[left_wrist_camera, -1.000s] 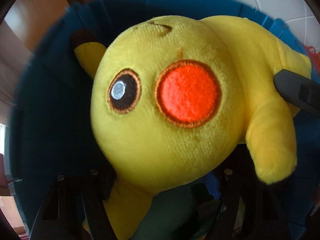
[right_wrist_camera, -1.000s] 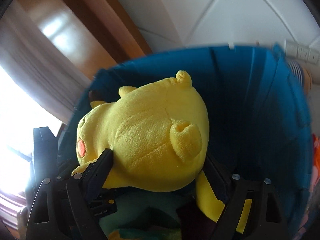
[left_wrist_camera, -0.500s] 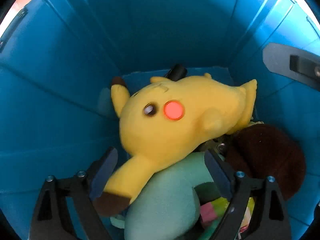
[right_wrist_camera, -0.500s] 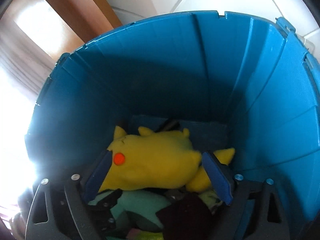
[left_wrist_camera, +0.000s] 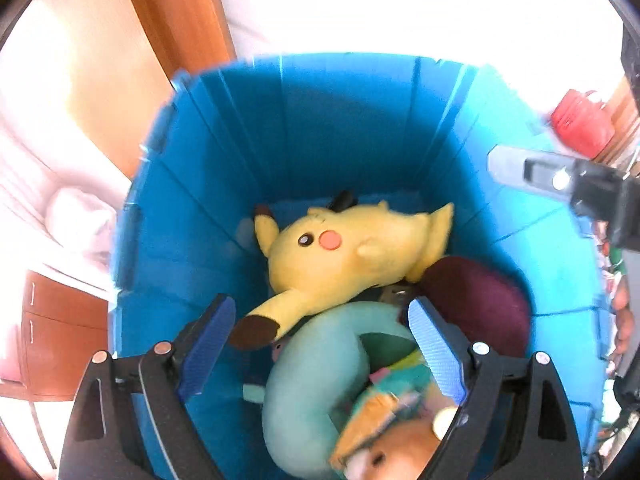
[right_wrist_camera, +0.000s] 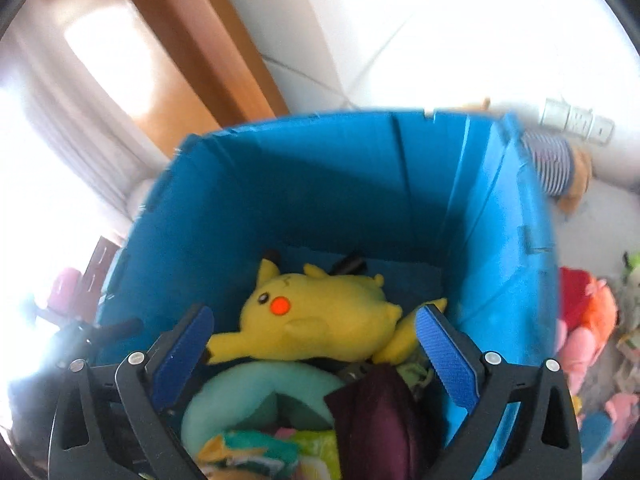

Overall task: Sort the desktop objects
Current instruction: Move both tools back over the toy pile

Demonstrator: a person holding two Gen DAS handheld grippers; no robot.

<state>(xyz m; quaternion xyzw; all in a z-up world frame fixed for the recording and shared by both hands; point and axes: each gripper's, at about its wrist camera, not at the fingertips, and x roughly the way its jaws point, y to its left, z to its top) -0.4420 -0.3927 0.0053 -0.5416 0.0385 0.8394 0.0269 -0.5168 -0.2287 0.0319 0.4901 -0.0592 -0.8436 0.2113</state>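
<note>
A yellow plush toy point(left_wrist_camera: 344, 248) point(right_wrist_camera: 320, 316) with a red cheek lies on its side at the bottom of a deep blue bin point(left_wrist_camera: 320, 120) point(right_wrist_camera: 340, 184). It rests on a teal neck pillow point(left_wrist_camera: 304, 392) point(right_wrist_camera: 256, 388) and beside a maroon plush point(left_wrist_camera: 480, 300) point(right_wrist_camera: 384, 412). My left gripper point(left_wrist_camera: 320, 320) hangs open above the bin, holding nothing. My right gripper point(right_wrist_camera: 316, 328) is also open and empty, raised above the toys. The side of the right gripper point(left_wrist_camera: 560, 180) shows at the right edge of the left wrist view.
More soft toys and colourful items point(left_wrist_camera: 392, 432) fill the bin's near side. Outside it lie a striped plush point(right_wrist_camera: 556, 168) and a pink and orange toy heap point(right_wrist_camera: 588, 320) on the right. A red object point(left_wrist_camera: 580, 124), a wooden door frame point(right_wrist_camera: 208, 52) and tiled floor surround the bin.
A second ago both grippers held the yellow plush over the bin; they let go, it dropped onto the other toys, and both grippers have since pulled back upward, open.
</note>
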